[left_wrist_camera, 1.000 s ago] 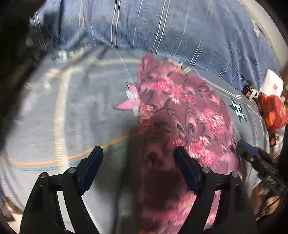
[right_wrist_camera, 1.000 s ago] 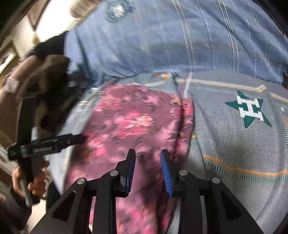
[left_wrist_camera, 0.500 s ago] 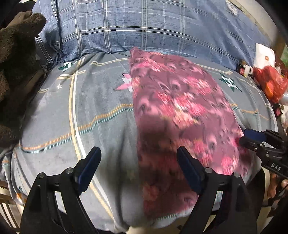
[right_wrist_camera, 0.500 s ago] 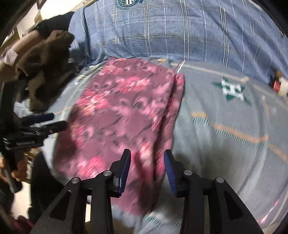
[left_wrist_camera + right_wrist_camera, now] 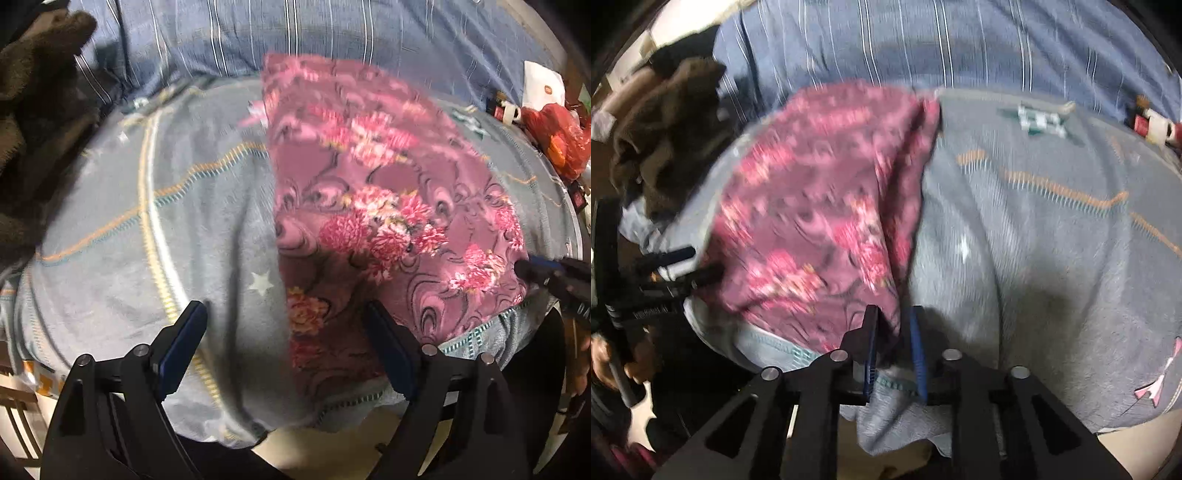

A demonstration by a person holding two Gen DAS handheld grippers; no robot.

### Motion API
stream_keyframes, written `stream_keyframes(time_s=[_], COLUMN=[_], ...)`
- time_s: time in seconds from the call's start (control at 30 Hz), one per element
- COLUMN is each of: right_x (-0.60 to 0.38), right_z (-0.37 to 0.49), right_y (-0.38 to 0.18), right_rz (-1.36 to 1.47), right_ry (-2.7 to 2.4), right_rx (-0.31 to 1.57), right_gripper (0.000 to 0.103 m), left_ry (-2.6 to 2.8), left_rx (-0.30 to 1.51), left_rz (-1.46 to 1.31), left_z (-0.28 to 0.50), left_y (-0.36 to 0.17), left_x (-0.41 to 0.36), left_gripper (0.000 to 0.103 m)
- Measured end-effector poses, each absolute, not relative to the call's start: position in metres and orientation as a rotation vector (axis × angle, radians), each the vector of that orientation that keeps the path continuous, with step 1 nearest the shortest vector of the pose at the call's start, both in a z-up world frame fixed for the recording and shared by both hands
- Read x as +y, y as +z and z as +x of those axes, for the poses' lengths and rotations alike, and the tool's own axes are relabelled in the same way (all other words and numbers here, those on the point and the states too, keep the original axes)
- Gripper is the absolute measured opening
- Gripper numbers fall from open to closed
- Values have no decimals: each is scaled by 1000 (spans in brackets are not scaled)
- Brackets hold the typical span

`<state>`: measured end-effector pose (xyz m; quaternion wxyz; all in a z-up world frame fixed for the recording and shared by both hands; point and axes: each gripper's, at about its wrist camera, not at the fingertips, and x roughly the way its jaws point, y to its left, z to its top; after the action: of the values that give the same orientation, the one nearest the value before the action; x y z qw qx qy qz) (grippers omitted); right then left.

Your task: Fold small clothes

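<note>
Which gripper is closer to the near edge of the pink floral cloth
Right. The right gripper is closing over the pink floral cloth at its near corner; the left gripper stands wide open, straddling the cloth's left edge.

L gripper (image 5: 284, 339) tilted steeply down, jaws wide apart, nothing clamped btwn the pads. R gripper (image 5: 894, 347) also angled steeply down, jaws narrow and closing, w/ a bit of the cloth (image 5: 827, 206) edge between them; can't tell if the pads press it yet. A hand (image 5: 607, 360) grips the L gripper's handle, seen at the R cam's left edge.
</note>
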<state>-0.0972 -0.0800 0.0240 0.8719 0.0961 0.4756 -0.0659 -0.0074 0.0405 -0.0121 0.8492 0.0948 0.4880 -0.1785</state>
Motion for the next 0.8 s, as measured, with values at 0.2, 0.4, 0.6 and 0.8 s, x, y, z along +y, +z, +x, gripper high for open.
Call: stream_keyframes(time_s=[0.2, 0.4, 0.6, 0.8], right_x=[-60, -71, -74, -77], right_z=[-86, -77, -75, -83], right_y=[32, 14, 44, 73], right_rz=[71, 58, -98, -275], right_ry=[-140, -216, -294, -380], right_rx=[924, 1006, 982, 946], right_gripper=[28, 37, 54, 68], left_ry=[-370, -365, -334, -290], left_rx=[1032, 1036, 988, 924], left_rz=[222, 200, 206, 203], left_z=[-2, -2, -5, -8], left_y=[-20, -18, -1, 21], left_x=[28, 32, 45, 52], left_gripper=[88, 88, 88, 88])
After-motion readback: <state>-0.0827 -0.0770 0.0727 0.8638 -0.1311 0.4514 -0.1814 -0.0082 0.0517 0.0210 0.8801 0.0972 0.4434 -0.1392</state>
